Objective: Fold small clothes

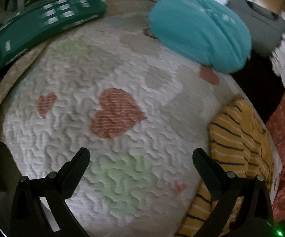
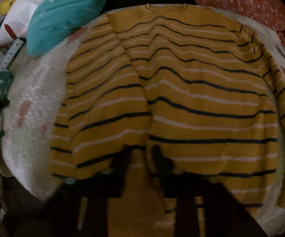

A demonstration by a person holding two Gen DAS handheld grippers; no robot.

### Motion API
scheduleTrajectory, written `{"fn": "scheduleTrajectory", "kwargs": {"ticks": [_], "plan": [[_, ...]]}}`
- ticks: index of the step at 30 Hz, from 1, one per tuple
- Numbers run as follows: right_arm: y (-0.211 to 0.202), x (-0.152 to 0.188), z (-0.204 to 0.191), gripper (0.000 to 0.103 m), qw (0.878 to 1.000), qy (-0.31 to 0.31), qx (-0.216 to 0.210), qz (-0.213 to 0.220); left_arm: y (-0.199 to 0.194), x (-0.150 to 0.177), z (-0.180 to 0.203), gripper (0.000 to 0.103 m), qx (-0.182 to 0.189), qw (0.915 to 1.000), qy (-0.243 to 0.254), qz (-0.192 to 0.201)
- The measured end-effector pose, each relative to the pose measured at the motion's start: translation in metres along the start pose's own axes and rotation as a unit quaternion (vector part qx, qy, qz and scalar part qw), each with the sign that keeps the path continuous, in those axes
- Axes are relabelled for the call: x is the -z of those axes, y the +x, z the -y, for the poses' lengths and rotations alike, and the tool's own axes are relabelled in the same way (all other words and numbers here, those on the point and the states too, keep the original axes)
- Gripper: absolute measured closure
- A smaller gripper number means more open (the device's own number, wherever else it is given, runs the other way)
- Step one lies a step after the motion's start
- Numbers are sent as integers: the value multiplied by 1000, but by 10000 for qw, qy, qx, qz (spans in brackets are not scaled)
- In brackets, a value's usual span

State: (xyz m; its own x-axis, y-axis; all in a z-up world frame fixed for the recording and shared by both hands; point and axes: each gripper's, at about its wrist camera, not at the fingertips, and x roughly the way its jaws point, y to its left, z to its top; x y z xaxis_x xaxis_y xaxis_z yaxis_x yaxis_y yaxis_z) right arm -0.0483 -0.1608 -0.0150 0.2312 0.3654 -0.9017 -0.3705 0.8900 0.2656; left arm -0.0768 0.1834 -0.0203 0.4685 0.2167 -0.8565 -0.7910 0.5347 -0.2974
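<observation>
Where the right hand-held gripper [image 2: 140, 158] meets the yellow striped sweater [image 2: 201, 90], its dark jaws stand pinched together on the near hem, a fold of yellow cloth running down between them; held so, most likely, to lift that edge and carry it over for a fold.

Left hand-held gripper [image 1: 141, 154]: jaws wide apart, nothing between them, hovering over bare quilt; judged ready to take a second corner or to pin the cloth flat.

Sweater: spread face-flat across the right side of the quilt, neckline at the far edge, one sleeve already lying over the body on the left, the other trailing off to the right. In the left wrist view only its edge [image 1: 239, 138] shows, just beside the right finger.

Quilt [image 1: 106, 75]: white, puckered, printed with red and green hearts; serves as the folding surface. Whether it covers a bed or something else cannot be told.

Teal garment [image 1: 199, 29]: bundled at the far edge of the quilt, well apart from the left jaws, near the sweater's folded sleeve; not in the way of the near hem.

Green plastic case [image 1: 43, 21]: at the far left rim, partly off the quilt.

Red dotted fabric [image 2: 247, 2]: beyond the sweater's far right, clear of the fold.

Grey box [image 1: 259, 25]: behind the teal garment.
</observation>
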Motion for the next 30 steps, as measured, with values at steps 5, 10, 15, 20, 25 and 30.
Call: {"fn": "scheduleTrajectory", "kwargs": {"ticks": [5,10,15,20,25,30], "plan": [[-26,-13,-32,99,9981,-491,250,289,1,-9,-25,0,-57,9990,-450,-50],[-20,-28,-50,99,9968,-638,382,285,4,-11,-37,0,-39,9977,-647,-182],[-14,-42,-89,100,9972,-622,-408,81,-5,-16,-50,0,-276,9963,-815,29],[9,-64,-186,99,9825,-1132,-1463,-228,-13,-22,-90,0,-782,9865,-1424,199],[51,-62,-280,97,9532,-1596,-2454,-752,-29,-23,-147,0,-1186,9638,-2341,475],[65,-60,-278,96,9538,-1203,-2646,-756,-29,-24,-154,0,-1283,9639,-2283,481]]}}
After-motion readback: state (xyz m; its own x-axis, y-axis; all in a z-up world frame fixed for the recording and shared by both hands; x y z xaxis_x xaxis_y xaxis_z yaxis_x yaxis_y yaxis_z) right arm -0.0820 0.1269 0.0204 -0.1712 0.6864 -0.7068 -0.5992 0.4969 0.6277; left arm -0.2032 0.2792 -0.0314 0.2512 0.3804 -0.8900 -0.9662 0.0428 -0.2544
